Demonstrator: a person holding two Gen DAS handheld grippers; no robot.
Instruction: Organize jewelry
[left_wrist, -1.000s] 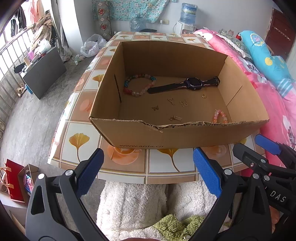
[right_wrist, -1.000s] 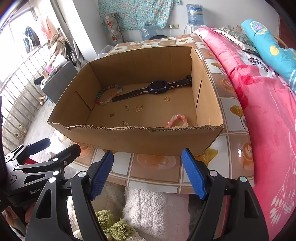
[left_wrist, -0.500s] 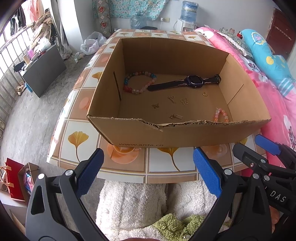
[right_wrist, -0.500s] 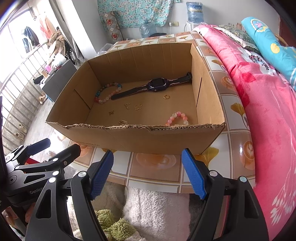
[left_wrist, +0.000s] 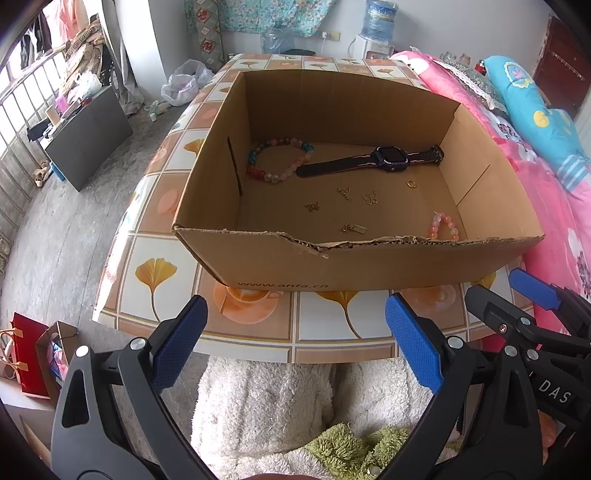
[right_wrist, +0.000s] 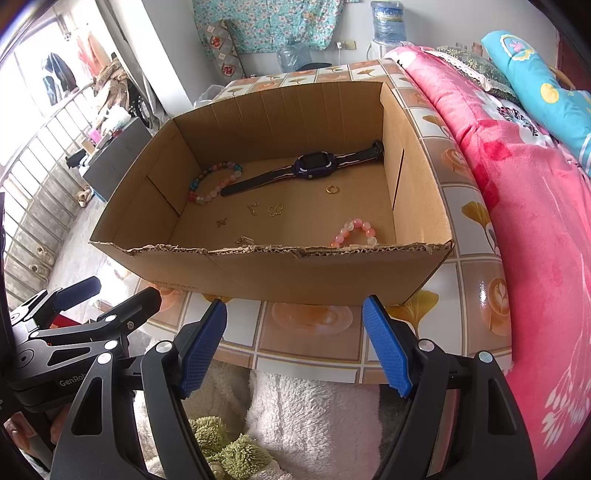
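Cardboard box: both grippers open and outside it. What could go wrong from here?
1. The gold charms and ring are tiny and lie flat; the wide pads may fail to pinch them.
2. The cardboard box has tall walls and a torn front rim; a gripper reaching in could snag or shove it.

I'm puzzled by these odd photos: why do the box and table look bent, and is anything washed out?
Left wrist view: fisheye lens bows the cardboard box and table; corners go black. Right wrist view: same bending; the window is blown out white, jewelry stays sharp.
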